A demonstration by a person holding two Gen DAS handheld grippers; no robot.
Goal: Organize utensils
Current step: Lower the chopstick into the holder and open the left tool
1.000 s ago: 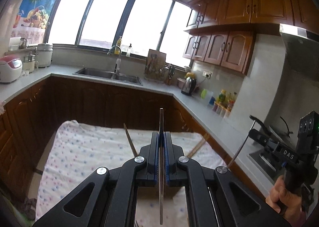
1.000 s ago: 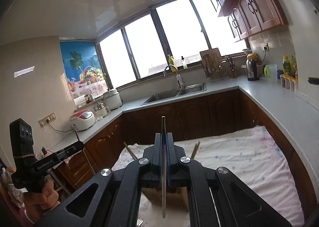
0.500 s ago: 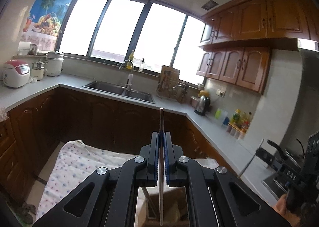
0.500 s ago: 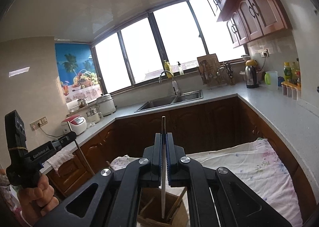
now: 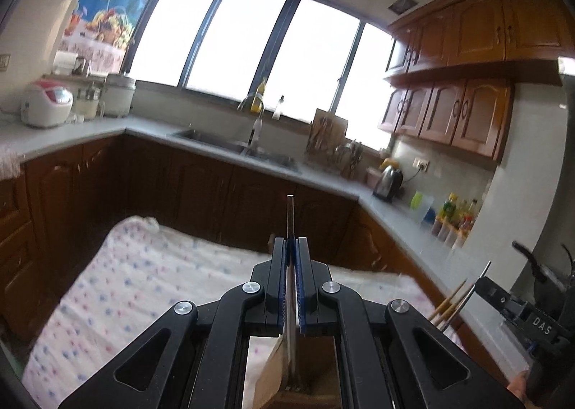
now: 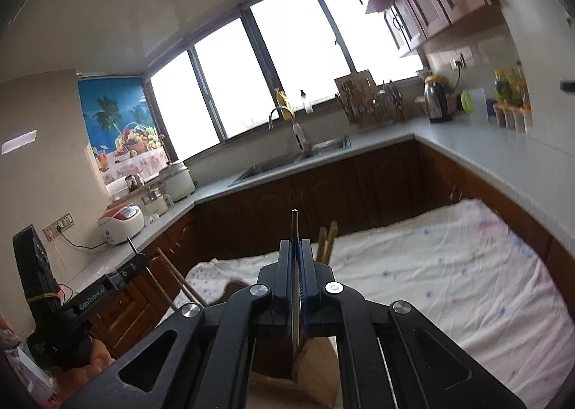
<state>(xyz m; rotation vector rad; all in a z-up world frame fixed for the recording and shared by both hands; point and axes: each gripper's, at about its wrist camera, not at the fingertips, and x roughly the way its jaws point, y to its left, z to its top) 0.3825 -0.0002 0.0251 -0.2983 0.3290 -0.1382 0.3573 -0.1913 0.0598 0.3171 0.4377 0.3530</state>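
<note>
My left gripper [image 5: 291, 254] is shut on a thin metal chopstick [image 5: 290, 218] held upright; its lower end reaches into a brown wooden utensil holder [image 5: 273, 373] below the jaws. My right gripper [image 6: 295, 258] is shut on another metal chopstick [image 6: 294, 226], its lower end inside the same holder [image 6: 316, 366]. Wooden chopsticks [image 6: 327, 240] stand in the holder beyond the right gripper. The other gripper shows at each view's edge: the right one [image 5: 517, 312] and the left one [image 6: 93, 294], with wooden chopsticks [image 5: 449, 301] beside them.
The holder stands on a table under a white dotted cloth [image 5: 143, 279]. Dark wood cabinets and a grey counter [image 5: 222, 143] with a sink wrap around behind. A kettle [image 5: 388, 182] and bottles stand on the right counter, rice cookers [image 5: 46, 103] on the left.
Both grippers have lowered and tilted over the holder, bringing the metal chopsticks' lower ends down into it. Both stay shut on their chopsticks.
</note>
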